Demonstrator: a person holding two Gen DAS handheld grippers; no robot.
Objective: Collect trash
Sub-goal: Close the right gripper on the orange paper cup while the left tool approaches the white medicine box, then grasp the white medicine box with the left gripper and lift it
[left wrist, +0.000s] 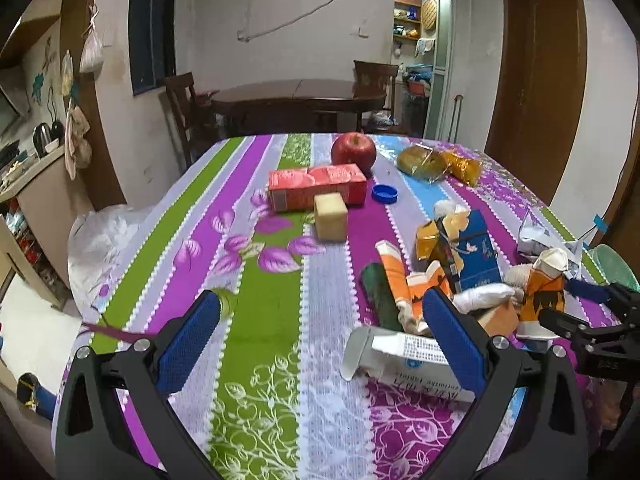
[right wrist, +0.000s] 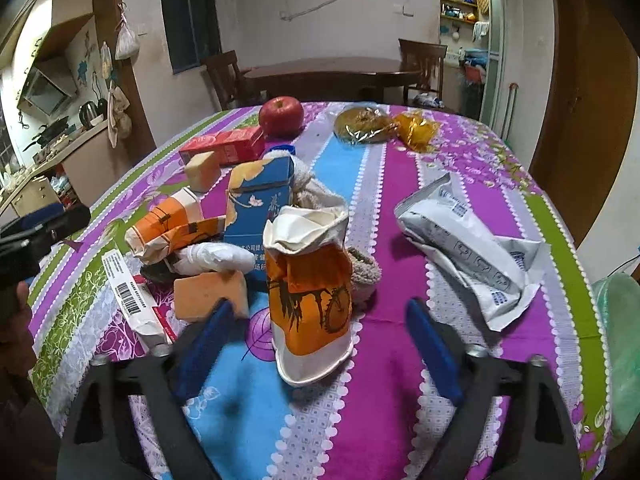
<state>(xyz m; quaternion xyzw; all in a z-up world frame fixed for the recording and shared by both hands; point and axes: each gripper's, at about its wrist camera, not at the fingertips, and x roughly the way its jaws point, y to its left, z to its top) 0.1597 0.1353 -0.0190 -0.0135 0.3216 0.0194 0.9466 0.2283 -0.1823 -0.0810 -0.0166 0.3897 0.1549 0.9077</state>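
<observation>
Orange crushed cup [right wrist: 310, 312] stands between my spread right gripper [right wrist: 316, 344] fingers; my left gripper [left wrist: 320, 344] spread, empty, left of cup.

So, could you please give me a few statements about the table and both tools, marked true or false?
1. The right tool is open, with the crushed orange paper cup between its fingers. True.
2. The left tool is shut on the red carton. False: it is open, holds nothing, and the carton lies farther back on the table.
3. The red apple sits beyond the red carton, near the table's far edge. True.
4. The blue bottle cap is screwed onto a bottle. False: it lies loose on the tablecloth.
5. The white printed wrapper lies to the right of the orange cup. True.
</observation>
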